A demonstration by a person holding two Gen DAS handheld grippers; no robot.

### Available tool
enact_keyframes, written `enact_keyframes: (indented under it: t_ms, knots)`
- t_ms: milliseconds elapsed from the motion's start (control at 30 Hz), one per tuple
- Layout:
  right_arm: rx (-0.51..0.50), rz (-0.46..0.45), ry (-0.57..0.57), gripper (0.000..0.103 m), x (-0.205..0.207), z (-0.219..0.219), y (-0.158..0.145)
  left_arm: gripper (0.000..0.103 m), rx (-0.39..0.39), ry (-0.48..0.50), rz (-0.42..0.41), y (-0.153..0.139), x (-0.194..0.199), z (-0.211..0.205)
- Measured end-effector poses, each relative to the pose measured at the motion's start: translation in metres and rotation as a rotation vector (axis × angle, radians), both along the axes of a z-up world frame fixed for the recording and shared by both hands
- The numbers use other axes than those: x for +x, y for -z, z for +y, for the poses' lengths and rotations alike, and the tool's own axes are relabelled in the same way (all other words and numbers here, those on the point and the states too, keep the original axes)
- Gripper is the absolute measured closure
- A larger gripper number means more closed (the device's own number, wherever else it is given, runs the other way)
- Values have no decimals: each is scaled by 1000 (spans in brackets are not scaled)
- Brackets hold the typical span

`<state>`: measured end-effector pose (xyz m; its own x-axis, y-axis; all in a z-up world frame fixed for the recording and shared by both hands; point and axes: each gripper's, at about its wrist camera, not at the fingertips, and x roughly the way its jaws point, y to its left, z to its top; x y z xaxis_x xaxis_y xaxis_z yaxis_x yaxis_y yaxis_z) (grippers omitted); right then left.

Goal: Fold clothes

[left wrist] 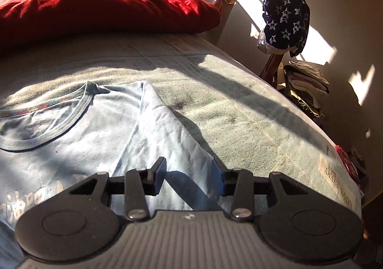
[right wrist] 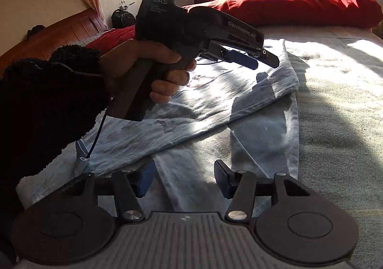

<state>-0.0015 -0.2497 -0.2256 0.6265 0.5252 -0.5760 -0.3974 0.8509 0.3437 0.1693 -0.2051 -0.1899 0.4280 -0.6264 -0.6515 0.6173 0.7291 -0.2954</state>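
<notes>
A light blue T-shirt (left wrist: 95,130) lies flat on the bed, its collar (left wrist: 47,111) at the far left and white print near my left gripper. My left gripper (left wrist: 189,173) hovers open over the shirt's folded right edge, with nothing between its pads. In the right wrist view the T-shirt (right wrist: 215,101) shows one side and a sleeve folded across its body. My right gripper (right wrist: 184,173) stands open just above the cloth near its lower part, gripping nothing. A hand (right wrist: 143,60) in a black sleeve holds the left gripper (right wrist: 262,61) above the shirt's upper edge.
A grey-green bed cover (left wrist: 239,106) spreads to the right of the shirt. A red pillow (left wrist: 95,10) lies across the far end. Beyond the bed's right edge, a star-patterned garment (left wrist: 284,17) hangs above a stack of folded clothes (left wrist: 308,82).
</notes>
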Motion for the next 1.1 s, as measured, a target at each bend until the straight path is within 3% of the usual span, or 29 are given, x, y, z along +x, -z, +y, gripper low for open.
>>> enact_keyframes:
  t_ms: [200,300,400,600,733,867,1000,1100]
  knots:
    - [62,1,-39,40,3,-5,7,56,71,7,-9,12,39,-42]
    - [95,-2,-54,38,4,-5,10,54,102,-17,-45,14,59,-58]
    - [124,-6,-68,38,5,-7,11,56,109,-63,-30,7,70,-65]
    - [164,-10,-90,36,8,-10,15,49,90,-48,-36,-17,61,-47]
    - [177,-12,-99,35,8,-10,17,49,105,-71,13,3,76,-53]
    - [182,-8,-94,35,7,-15,16,48,116,-93,-19,12,89,-70]
    - [168,-13,-91,35,6,-14,15,50,123,-70,-42,-10,73,-70]
    - [170,-15,-90,35,4,-13,14,47,82,-37,14,-28,51,-55]
